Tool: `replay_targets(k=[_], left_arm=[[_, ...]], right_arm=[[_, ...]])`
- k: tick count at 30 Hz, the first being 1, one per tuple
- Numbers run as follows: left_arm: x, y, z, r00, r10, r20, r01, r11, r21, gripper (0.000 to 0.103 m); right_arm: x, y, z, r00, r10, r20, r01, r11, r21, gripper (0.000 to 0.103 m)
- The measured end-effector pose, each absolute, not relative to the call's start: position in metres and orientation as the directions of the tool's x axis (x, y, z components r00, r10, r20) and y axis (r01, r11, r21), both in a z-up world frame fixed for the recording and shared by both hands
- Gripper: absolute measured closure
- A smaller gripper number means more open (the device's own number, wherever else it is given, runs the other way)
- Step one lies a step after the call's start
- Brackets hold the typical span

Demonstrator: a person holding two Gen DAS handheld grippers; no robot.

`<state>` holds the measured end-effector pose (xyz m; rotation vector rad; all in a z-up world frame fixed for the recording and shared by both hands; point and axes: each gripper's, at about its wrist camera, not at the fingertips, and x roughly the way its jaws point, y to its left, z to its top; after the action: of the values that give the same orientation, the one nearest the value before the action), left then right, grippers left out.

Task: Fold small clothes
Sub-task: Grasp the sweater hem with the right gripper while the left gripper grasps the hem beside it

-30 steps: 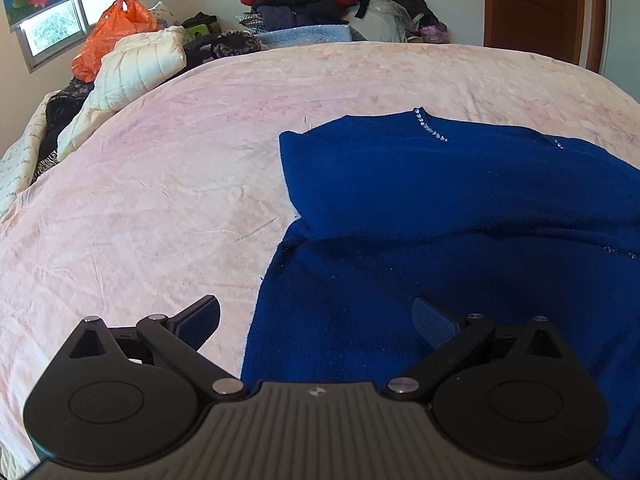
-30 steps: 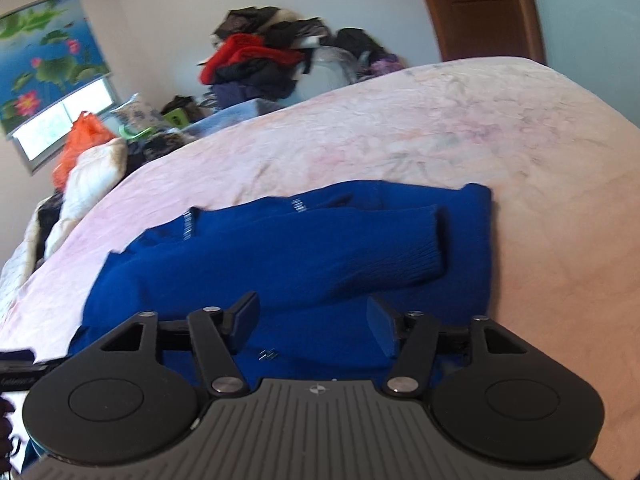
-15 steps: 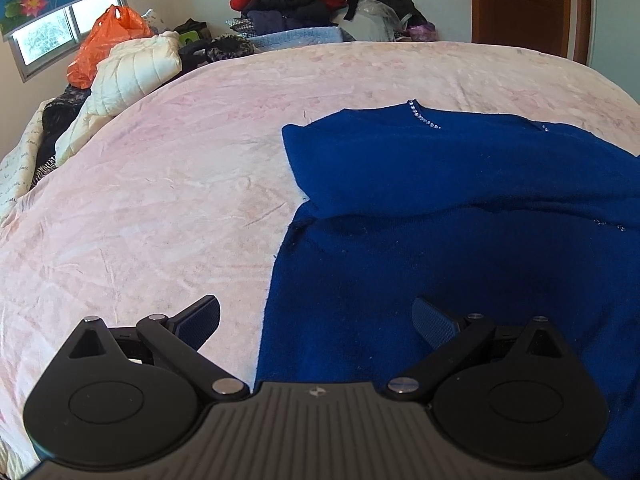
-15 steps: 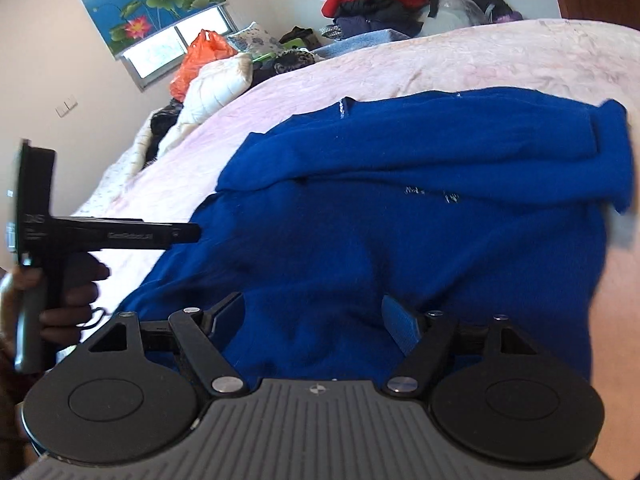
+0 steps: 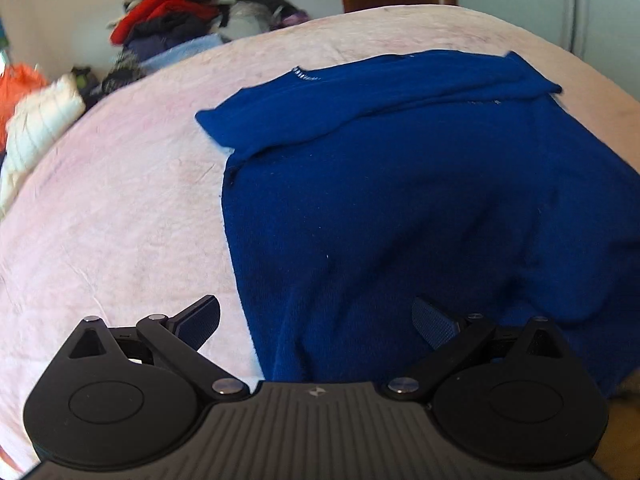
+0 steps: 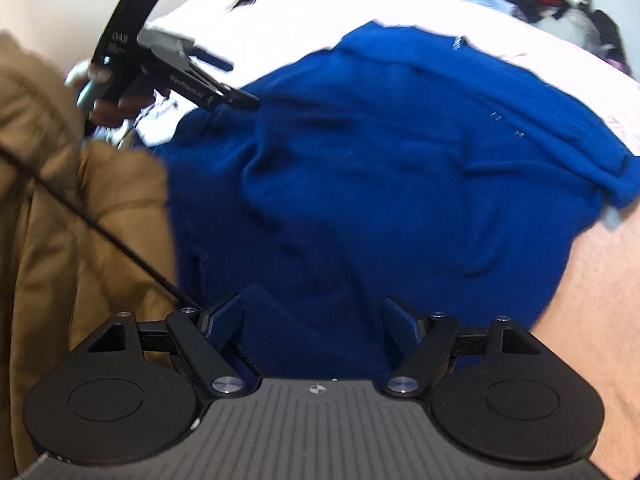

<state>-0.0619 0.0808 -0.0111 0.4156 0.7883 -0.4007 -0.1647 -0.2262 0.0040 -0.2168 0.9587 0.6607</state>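
With its sleeves folded across the chest, the blue sweater (image 5: 400,200) lies flat on the pink bedsheet (image 5: 120,220), and both the left gripper (image 5: 316,320) and right gripper (image 6: 314,320) hover spread and empty above its near hem, which they likely must pinch and carry toward the collar.

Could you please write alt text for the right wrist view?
A blue sweater lies spread on a pink bedsheet beyond the open right gripper. At upper left, a hand holds the left gripper over the sweater's edge.
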Motion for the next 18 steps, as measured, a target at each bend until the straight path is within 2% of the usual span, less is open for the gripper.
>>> replay_targets(k=[3,5,11,14,18], left_arm=[[-0.065,0.088,-0.005,0.667,-0.184,-0.722,0.478,0.849,0.225,0.000],[-0.059,0.101,0.001,0.670,-0.181,-0.720,0.445,0.874,0.194,0.000],[-0.046,0.147,0.001,0.550,-0.297,-0.781,0.438,0.898,-0.033,0.000],[-0.049,0.150,-0.009,0.480,-0.348,-0.805,0.464,0.880,-0.103,0.000],[-0.048,0.151,-0.026,0.364,-0.423,-0.830,0.473,0.851,-0.226,0.000]], right_arm=[[-0.161,-0.246,0.018,0.479,0.469,-0.742,-0.525,0.831,0.186,0.023],[-0.156,-0.257,0.020,0.500,0.515,-0.696,-0.480,0.834,0.271,0.022],[-0.164,-0.251,0.000,0.413,0.495,-0.764,-0.498,0.825,0.265,0.022],[-0.174,-0.272,0.009,0.468,0.532,-0.705,-0.438,0.833,0.338,0.022],[-0.186,-0.324,0.009,0.556,0.513,-0.654,-0.237,0.852,0.467,0.018]])
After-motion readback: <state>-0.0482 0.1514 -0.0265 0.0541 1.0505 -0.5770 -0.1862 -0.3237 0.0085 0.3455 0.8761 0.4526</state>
